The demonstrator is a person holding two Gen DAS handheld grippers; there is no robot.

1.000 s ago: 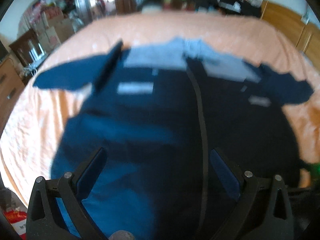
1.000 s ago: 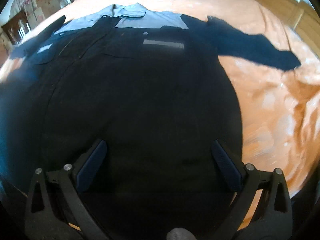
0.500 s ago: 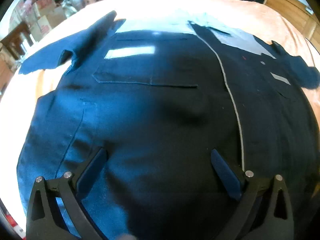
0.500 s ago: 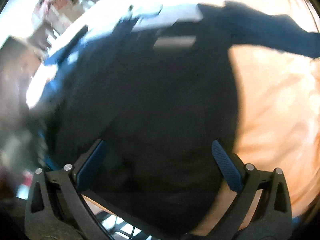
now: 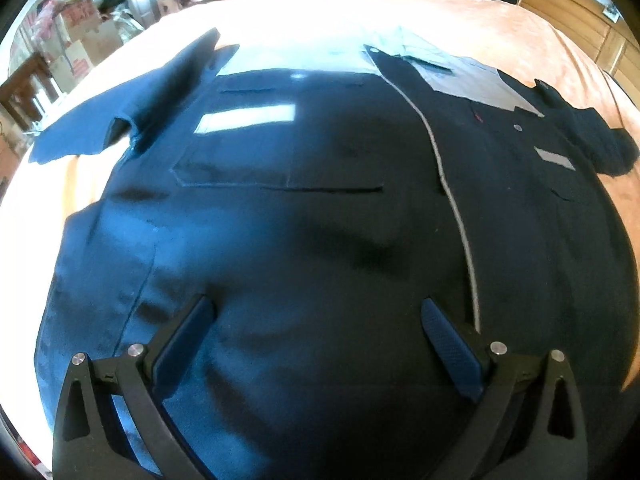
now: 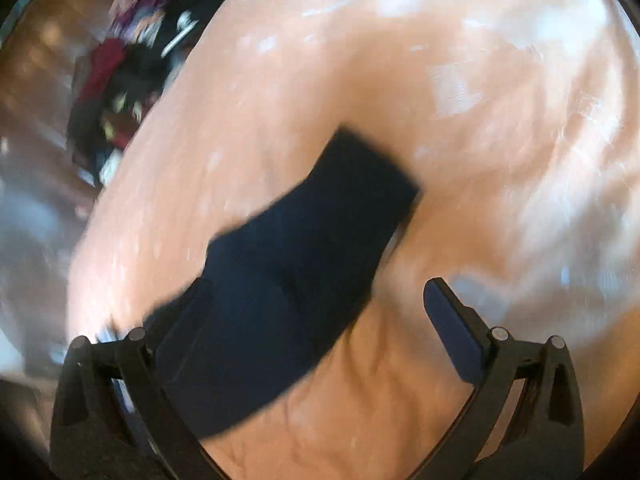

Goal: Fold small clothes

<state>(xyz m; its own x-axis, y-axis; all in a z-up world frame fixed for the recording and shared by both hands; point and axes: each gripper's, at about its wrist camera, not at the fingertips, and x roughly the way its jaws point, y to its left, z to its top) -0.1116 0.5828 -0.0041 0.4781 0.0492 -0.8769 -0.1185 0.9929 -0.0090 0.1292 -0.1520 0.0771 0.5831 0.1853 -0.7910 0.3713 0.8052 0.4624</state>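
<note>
Left wrist view: the dark blue shirt (image 5: 320,208) lies spread flat, front up, on the orange bed (image 5: 520,32), filling most of the frame. Its collar sits at the upper centre and its placket runs down toward the lower right, so the long axis points straight away from the left gripper (image 5: 316,344). The jaws stand wide apart, released, holding nothing, low over the lower body of the shirt. One sleeve reaches to the upper left of the frame, the other to the upper right.

Right wrist view: blurred. The right sleeve (image 6: 288,264) crosses the bed as a dark band from lower left up to the frame's centre, its cuff end at the centre. The right gripper (image 6: 316,332) has its jaws spread and empty; the sleeve lies before the left jaw, slantwise. This hand appears nearer the sleeve, so folding it inward likely falls to it.
</note>
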